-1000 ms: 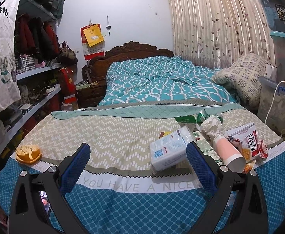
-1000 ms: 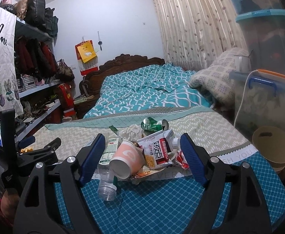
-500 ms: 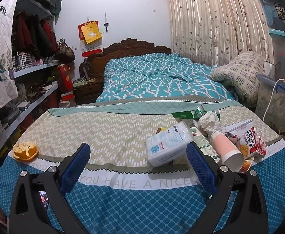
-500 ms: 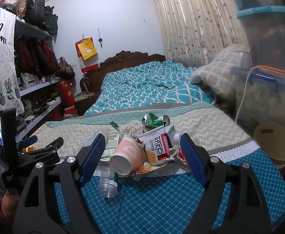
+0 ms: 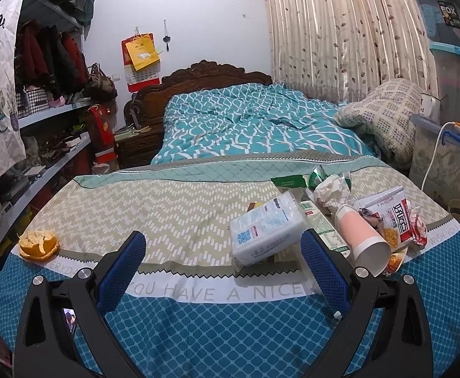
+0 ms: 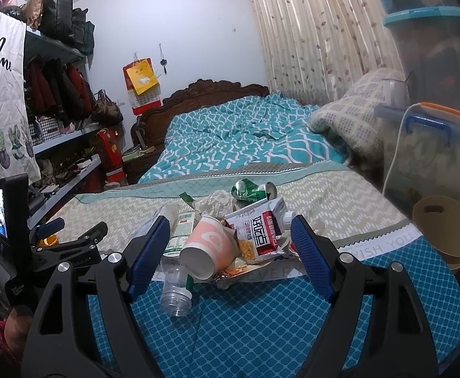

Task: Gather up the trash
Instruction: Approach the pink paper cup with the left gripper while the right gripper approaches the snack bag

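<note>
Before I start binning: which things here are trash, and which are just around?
Trash: pink paper cup, clear bottle, snack packet, crushed can, crumpled tissue, orange peel.
Around: bed, curtain, storage bins.

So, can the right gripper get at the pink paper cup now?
Probably yes. The right gripper is open, and the pink paper cup lies on its side right ahead with nothing over it, though a clear bottle touches it.

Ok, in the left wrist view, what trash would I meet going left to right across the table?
Orange peel → white tissue pack → pink paper cup → red and white snack bag.
</note>
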A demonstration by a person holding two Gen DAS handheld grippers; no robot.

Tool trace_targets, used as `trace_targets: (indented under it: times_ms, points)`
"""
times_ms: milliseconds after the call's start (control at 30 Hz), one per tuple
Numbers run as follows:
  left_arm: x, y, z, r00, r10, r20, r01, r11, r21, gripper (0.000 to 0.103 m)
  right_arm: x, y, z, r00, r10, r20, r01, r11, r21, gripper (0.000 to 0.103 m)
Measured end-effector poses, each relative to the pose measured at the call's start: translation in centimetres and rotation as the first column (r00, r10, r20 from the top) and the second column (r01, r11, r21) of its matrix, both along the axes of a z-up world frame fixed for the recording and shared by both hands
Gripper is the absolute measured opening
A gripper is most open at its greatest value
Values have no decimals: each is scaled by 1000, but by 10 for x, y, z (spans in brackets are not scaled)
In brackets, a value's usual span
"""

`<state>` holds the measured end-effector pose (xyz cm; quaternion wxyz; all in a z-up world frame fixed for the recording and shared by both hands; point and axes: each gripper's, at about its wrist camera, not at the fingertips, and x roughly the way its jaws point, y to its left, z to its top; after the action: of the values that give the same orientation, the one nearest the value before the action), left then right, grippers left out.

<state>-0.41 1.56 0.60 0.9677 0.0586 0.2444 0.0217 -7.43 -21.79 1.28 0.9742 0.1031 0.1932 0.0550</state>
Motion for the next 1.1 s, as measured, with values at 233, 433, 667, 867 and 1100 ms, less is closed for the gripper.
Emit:
trace_targets:
  times_ms: [233, 433, 667, 867, 1100]
  points:
    - [0, -1, -2, 1000, -2, -6, 2, 1000, 6, 94, 0, 1, 0, 1000, 1, -2, -1, 1000, 0, 79]
    - [0, -2, -5, 1000, -2, -10, 2, 1000, 11, 94, 0, 1, -3, 1000, 4, -8, -4, 1000, 2, 79]
    - [0, -3, -6, 1000, -5, -14, 5, 1000, 11, 94, 0, 1, -6, 1000, 4, -11, -3, 1000, 3, 79]
    - [0, -4, -10, 1000, -14, -26, 14, 1000, 8, 94, 1, -1, -8, 1000, 4, -17, -4, 1000, 6, 79]
    - [2, -6, -12, 999, -19, -34, 19, 1000, 12, 94, 1, -3, -12, 1000, 3, -27, -2, 1000, 12, 79]
